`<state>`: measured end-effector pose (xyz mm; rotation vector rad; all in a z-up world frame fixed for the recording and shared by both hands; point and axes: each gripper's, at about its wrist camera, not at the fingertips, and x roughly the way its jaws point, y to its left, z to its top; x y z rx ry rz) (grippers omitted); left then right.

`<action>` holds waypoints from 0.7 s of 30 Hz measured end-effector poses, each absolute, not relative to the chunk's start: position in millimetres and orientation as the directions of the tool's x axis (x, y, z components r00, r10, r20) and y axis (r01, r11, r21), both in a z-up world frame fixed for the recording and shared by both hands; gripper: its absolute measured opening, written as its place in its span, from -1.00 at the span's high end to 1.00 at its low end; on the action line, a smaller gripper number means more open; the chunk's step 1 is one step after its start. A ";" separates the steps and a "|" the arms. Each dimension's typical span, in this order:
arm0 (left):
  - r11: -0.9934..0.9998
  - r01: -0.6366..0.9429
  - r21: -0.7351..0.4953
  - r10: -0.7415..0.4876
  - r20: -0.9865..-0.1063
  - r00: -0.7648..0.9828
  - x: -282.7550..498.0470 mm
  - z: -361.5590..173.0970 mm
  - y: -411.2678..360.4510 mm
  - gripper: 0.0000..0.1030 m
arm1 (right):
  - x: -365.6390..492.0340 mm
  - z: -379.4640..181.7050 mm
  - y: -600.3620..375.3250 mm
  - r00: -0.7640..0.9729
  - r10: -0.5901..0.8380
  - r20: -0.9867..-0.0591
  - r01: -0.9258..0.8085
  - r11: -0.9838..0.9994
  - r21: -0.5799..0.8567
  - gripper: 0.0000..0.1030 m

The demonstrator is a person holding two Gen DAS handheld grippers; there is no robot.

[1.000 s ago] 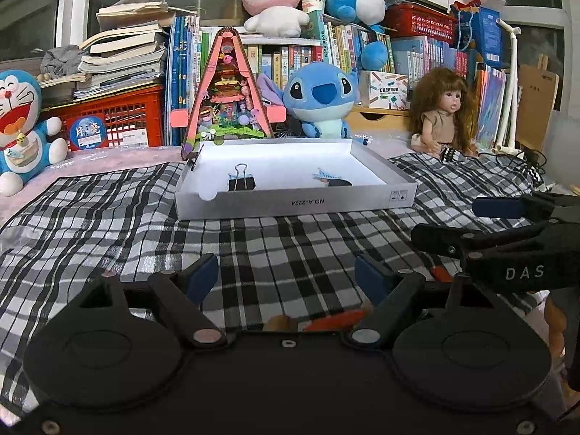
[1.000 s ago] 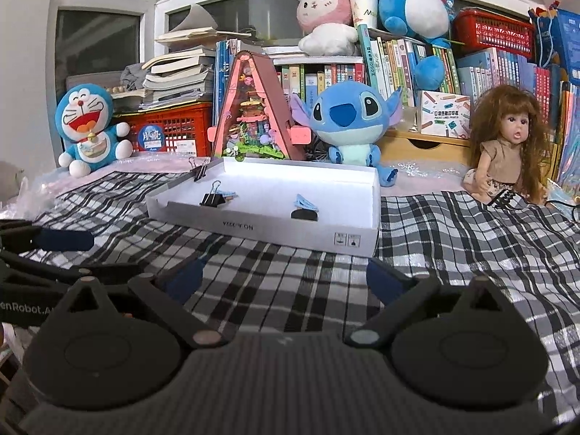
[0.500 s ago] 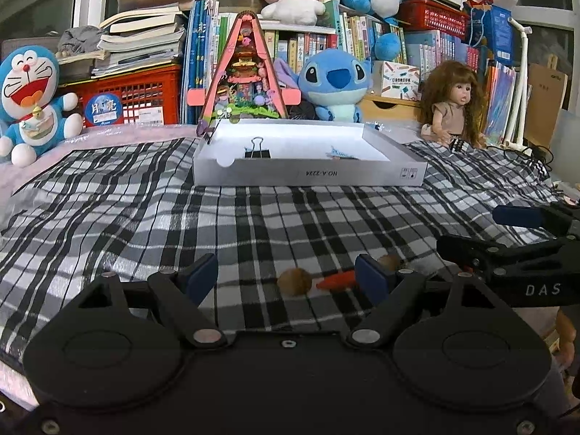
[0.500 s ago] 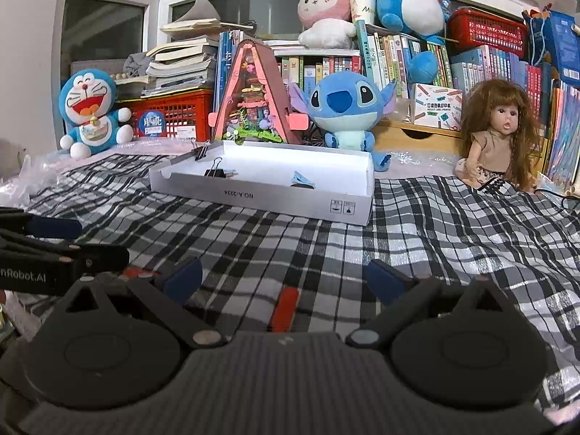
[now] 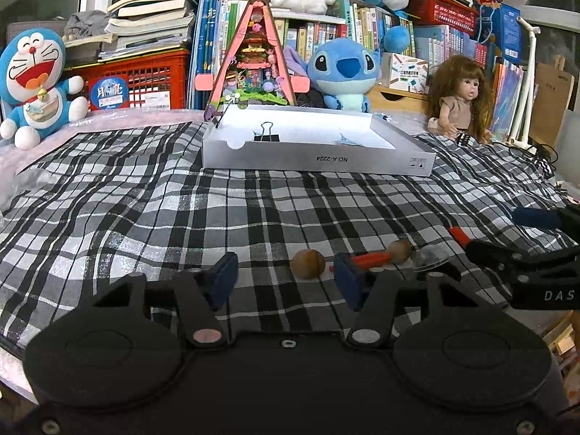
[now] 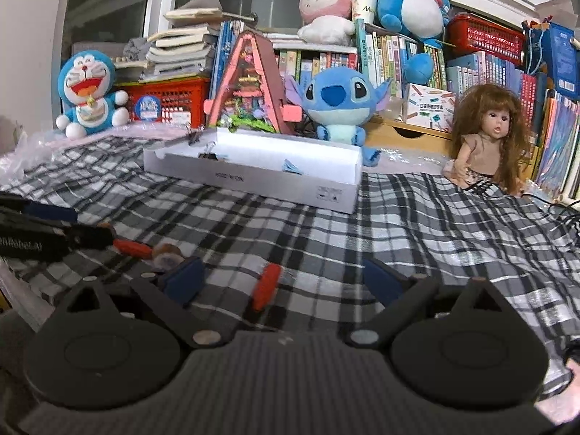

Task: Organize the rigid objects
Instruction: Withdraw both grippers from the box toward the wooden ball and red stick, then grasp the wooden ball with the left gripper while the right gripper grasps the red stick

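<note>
Lettering reads upside down on the near wall of the white box [image 5: 315, 161]: "NO.A-2224", with small printed symbols at its right end. In the left wrist view, white letters "DAS" show on the black side of the right gripper [image 6: 279, 282], which pokes in from the right edge. In the right wrist view, a partial word ending "Robot" sits blurred on the left gripper [image 5: 286, 273] at the left edge. The round blue sticker on the red crate [image 5: 145, 79] carries characters too small to make out.

Inside the box, a black binder clip [image 5: 267, 134] stands near the front wall, and a pale blue clip [image 5: 348, 141] peeks just over it, mostly hidden. Another clip grips the box's far left corner.

On the checked cloth [image 5: 145, 199], near its front edge, a brown walnut [image 5: 307, 264] lies between the left gripper's blue pads, closer to the right one. Those jaws are closing, not yet touching it. Just beyond the right pad lie an orange-red stick [image 5: 369, 259], partly covered, and a second walnut [image 5: 398, 251]. A clear item beside them is hard to identify.

The right gripper's jaws stand wide, released, with a red-orange piece [image 6: 267, 286] lying on the cloth between them, untouched.

Behind the box crowd a Doraemon plush [image 5: 32, 79], a Stitch plush [image 5: 344, 72], a doll [image 5: 460, 98] and shelved books.
</note>
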<state>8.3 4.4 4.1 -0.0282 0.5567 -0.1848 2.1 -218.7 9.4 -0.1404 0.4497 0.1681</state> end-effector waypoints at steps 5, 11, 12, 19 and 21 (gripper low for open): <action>0.984 0.161 -0.071 -0.174 -0.529 0.830 12.2 2.6 4.7 0.07 | 4.2 4.0 -221.5 0.870 0.098 -0.484 -0.200 0.966 -0.163 -0.78; 0.986 0.157 -0.061 -0.165 -0.530 0.832 15.4 1.5 3.2 0.10 | 11.1 1.4 -227.9 0.862 0.022 -0.507 -0.148 0.967 -0.209 -0.76; 0.986 0.156 -0.061 -0.164 -0.530 0.832 15.9 1.3 3.2 0.10 | 12.9 1.6 -230.0 0.860 0.008 -0.510 -0.133 0.968 -0.211 -0.76; 0.989 0.141 -0.048 -0.145 -0.529 0.836 18.2 -0.4 4.1 0.16 | 26.9 1.8 -246.9 0.840 -0.110 -0.532 -0.001 0.979 -0.204 -0.75; 0.990 0.131 -0.050 -0.138 -0.529 0.837 19.1 -0.9 5.0 0.18 | 26.8 2.9 -249.9 0.837 -0.125 -0.533 0.031 0.983 -0.183 -0.75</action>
